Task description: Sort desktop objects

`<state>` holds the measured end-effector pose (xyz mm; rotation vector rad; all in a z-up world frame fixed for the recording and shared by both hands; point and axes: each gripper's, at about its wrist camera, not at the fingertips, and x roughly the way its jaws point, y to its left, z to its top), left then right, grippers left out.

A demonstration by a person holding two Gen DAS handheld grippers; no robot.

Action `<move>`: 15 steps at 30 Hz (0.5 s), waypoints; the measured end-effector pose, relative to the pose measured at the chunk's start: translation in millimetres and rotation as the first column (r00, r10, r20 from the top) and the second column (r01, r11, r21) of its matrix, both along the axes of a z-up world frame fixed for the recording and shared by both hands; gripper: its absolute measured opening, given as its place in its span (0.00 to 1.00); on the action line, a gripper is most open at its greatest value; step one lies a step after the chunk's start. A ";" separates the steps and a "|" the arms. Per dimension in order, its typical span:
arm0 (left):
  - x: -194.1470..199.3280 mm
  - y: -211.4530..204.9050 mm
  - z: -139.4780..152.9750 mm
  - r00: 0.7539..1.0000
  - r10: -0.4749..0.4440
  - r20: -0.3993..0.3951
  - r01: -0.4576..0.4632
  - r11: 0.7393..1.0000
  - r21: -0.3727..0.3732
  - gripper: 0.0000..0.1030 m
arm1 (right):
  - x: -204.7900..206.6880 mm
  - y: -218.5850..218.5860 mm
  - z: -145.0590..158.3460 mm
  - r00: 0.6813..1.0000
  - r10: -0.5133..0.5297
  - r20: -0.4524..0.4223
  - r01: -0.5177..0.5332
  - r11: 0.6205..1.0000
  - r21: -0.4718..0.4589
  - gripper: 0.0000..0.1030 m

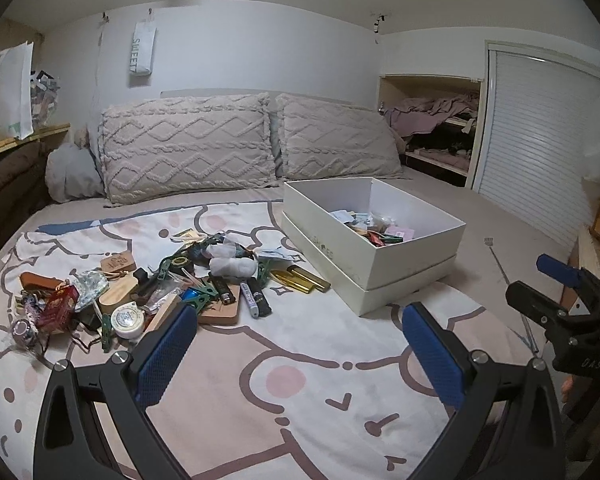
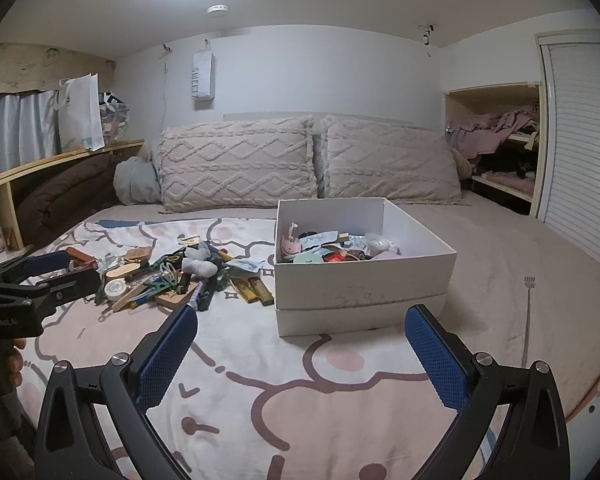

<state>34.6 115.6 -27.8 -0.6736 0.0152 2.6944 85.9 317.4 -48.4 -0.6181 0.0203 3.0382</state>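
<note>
A pile of small desktop objects lies on the patterned blanket at the left: clips, lighters, gold bars, a round white tin, wooden pieces. The pile also shows in the right wrist view. A white shoe box standing in its lid holds several sorted items; it also shows in the right wrist view. My left gripper is open and empty above the blanket, just right of the pile. My right gripper is open and empty in front of the box.
A metal back scratcher lies on the bed right of the box, seen also in the right wrist view. Two large pillows stand at the headboard. An open wardrobe shelf is at the back right. A brown quilt lies left.
</note>
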 end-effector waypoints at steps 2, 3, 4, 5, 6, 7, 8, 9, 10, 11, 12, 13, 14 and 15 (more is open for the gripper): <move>1.0 1.2 0.1 1.000 0.002 -0.002 -0.002 1.000 -0.007 1.00 | -0.3 -1.6 -0.4 1.000 0.001 0.003 -0.001 1.000 0.008 1.00; 1.0 1.3 -0.1 1.000 0.002 0.000 -0.002 1.000 -0.006 1.00 | -0.1 -2.0 -1.0 1.000 0.001 0.005 -0.001 1.000 0.010 1.00; 1.2 1.5 -0.1 1.000 0.005 -0.001 -0.005 1.000 -0.006 1.00 | 0.2 -2.2 -1.4 1.000 0.001 0.006 -0.001 1.000 0.011 1.00; 1.7 1.6 0.0 1.000 0.011 -0.005 -0.011 1.000 -0.006 1.00 | 0.2 -2.3 -1.8 1.000 -0.001 0.009 0.000 1.000 0.010 1.00; 2.1 1.6 0.1 1.000 0.014 -0.008 -0.014 1.000 -0.008 1.00 | 0.3 -2.2 -2.0 1.000 -0.002 0.009 0.002 1.000 0.008 1.00; 2.3 1.6 0.1 1.000 0.015 -0.008 -0.015 1.000 -0.009 1.00 | 0.3 -2.2 -2.0 1.000 -0.002 0.010 0.002 1.000 0.007 1.00; 2.4 1.4 -0.1 1.000 0.016 -0.008 -0.016 1.000 -0.008 1.00 | 0.4 -2.0 -2.1 1.000 -0.001 0.011 0.001 1.000 0.005 1.00; 2.3 1.3 0.0 1.000 0.016 -0.008 -0.016 1.000 -0.007 1.00 | 0.3 -2.0 -2.1 1.000 -0.001 0.012 0.001 1.000 0.005 1.00; 2.4 1.2 -0.1 1.000 0.017 -0.008 -0.017 1.000 -0.005 1.00 | 0.2 -2.3 -2.3 1.000 -0.002 0.014 0.002 1.000 0.006 1.00; 2.7 1.2 -0.2 1.000 0.017 -0.008 -0.017 1.000 -0.004 1.00 | 0.3 -2.6 -2.5 1.000 -0.002 0.015 0.002 1.000 0.006 1.00; 2.8 0.9 -0.3 1.000 0.017 -0.009 -0.017 1.000 -0.004 1.00 | 0.5 -2.6 -2.6 1.000 -0.003 0.016 0.002 1.000 0.006 1.00; 2.7 0.7 -0.2 1.000 0.017 -0.009 -0.017 1.000 -0.004 1.00 | 0.6 -2.7 -2.6 1.000 -0.001 0.016 0.001 1.000 0.005 1.00; 2.7 0.5 -0.2 1.000 0.018 -0.009 -0.018 1.000 -0.004 1.00 | -0.1 -2.8 -2.6 1.000 0.001 0.016 -0.001 1.000 0.006 1.00; 2.6 0.3 -0.3 1.000 0.016 -0.008 -0.016 1.000 -0.004 1.00 | -0.2 -3.2 -2.7 1.000 0.002 0.017 -0.002 1.000 0.007 1.00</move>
